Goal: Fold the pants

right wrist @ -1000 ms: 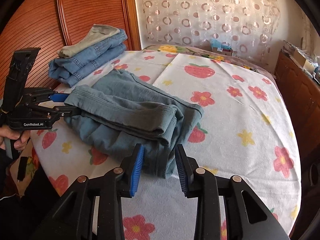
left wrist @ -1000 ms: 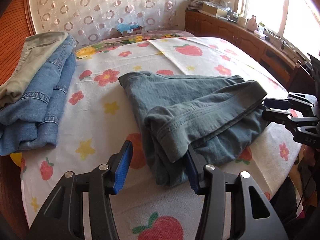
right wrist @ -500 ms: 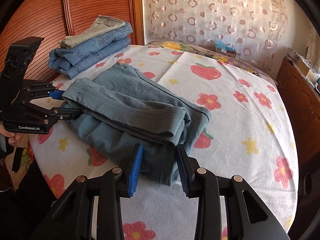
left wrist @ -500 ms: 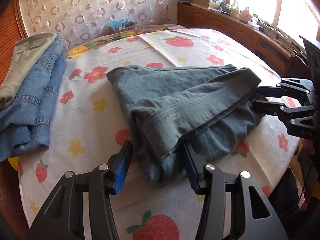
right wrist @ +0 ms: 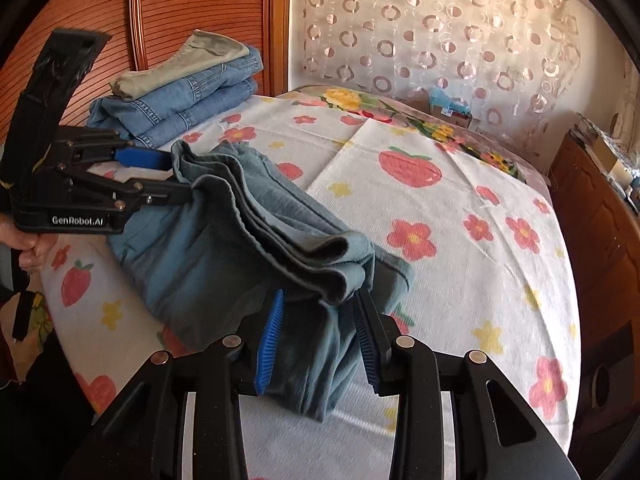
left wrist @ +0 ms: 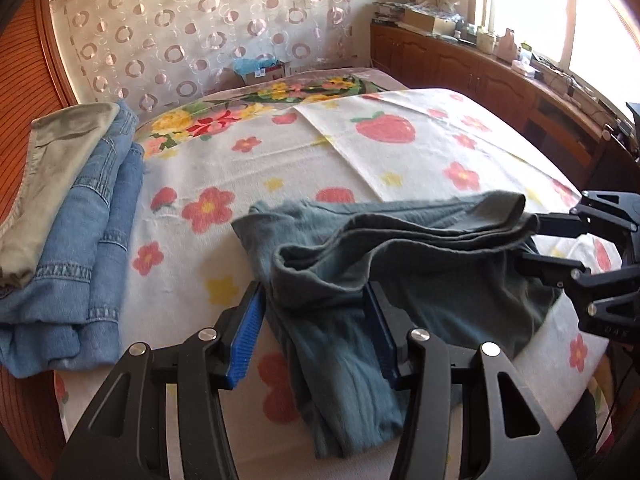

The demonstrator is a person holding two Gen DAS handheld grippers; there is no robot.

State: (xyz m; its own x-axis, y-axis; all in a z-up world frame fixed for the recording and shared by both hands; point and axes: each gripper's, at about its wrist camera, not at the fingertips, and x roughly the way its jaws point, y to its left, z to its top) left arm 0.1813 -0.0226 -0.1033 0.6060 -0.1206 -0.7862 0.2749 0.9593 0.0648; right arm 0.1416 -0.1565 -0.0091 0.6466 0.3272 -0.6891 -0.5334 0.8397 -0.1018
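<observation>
Broadly, a terry sheet (left wrist: 420, 160) printed with strawberries covers the bed. On it, soft grey-green pants (left wrist: 400, 264) lie folded, ribbed edge raised: left gripper (left wrist: 316, 320) and right gripper (right wrist: 318, 334) each pinch one end. Beside the pants sits stacked denim (left wrist: 100, 220).

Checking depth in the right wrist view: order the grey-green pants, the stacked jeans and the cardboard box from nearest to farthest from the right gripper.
1. Grey-green pants: between the right gripper jaws.
2. Stacked jeans: far left, against the wooden headboard.
3. Cardboard box: beyond the bed's far edge, by the curtain.
</observation>
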